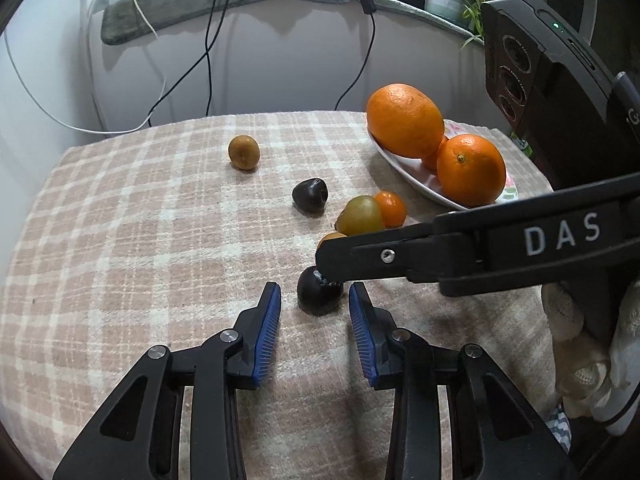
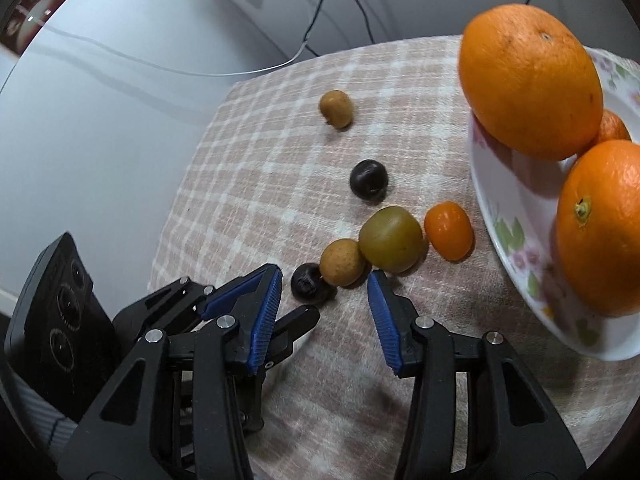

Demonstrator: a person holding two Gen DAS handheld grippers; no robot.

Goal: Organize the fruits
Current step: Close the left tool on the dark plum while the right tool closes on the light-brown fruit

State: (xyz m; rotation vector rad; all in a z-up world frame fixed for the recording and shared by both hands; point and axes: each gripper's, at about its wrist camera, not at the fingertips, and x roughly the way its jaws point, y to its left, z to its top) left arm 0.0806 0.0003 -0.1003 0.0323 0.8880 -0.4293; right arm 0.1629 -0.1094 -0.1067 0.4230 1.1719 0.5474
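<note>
Two grippers closing in on small fruits beside the floral plate.

We see the left gripper point(image 1: 315, 304), jaws apart and pressing on nothing, lined up just short of a small dark round fruit point(image 1: 319, 293) on the pink checked cloth point(image 1: 120, 220). The right gripper point(image 2: 324, 280), jaws likewise apart and empty, frames a tan round fruit point(image 2: 343, 262) that touches a green-yellow plum-like fruit point(image 2: 390, 239); an orange kumquat point(image 2: 449, 231) lies just beside the white floral plate point(image 2: 504, 216) holding large oranges point(image 2: 528, 80). We judge each pick needs centring on one fruit alone; from the left wrist view the right finger may already touch the dark fruit, though we cannot be sure.
</note>
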